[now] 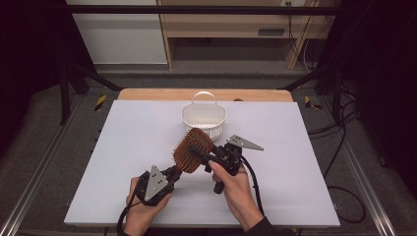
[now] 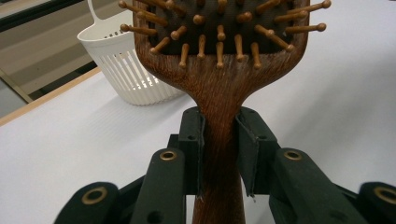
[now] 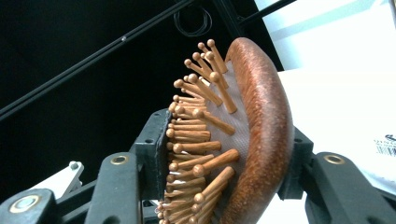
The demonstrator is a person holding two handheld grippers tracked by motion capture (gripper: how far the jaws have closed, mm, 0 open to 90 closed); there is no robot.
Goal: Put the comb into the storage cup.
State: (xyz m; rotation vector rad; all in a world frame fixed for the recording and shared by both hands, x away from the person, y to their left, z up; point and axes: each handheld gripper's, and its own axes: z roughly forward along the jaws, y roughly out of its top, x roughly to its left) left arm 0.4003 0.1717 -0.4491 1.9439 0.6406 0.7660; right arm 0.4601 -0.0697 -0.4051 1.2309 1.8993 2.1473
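A wooden paddle hairbrush [image 1: 193, 147] with knob-tipped wooden bristles hangs above the white table [image 1: 137, 132], head toward the basket. My left gripper [image 1: 176, 172] is shut on its handle; in the left gripper view both pads clamp the narrow neck of the hairbrush [image 2: 219, 93] just below the head, with the left gripper [image 2: 219, 128] pointing along it. My right gripper [image 1: 200, 152] straddles the head from the right. In the right gripper view one pad meets the bristle tips and the other lies on the curved back of the hairbrush [image 3: 261, 116], inside the right gripper [image 3: 224, 144].
A white slotted plastic basket [image 1: 204, 118] with a loop handle stands on the table just beyond the brush; it also appears as the basket [image 2: 126, 70] behind the brush head. Bare wood edges the table's far side. Dark frame posts and cables flank the table.
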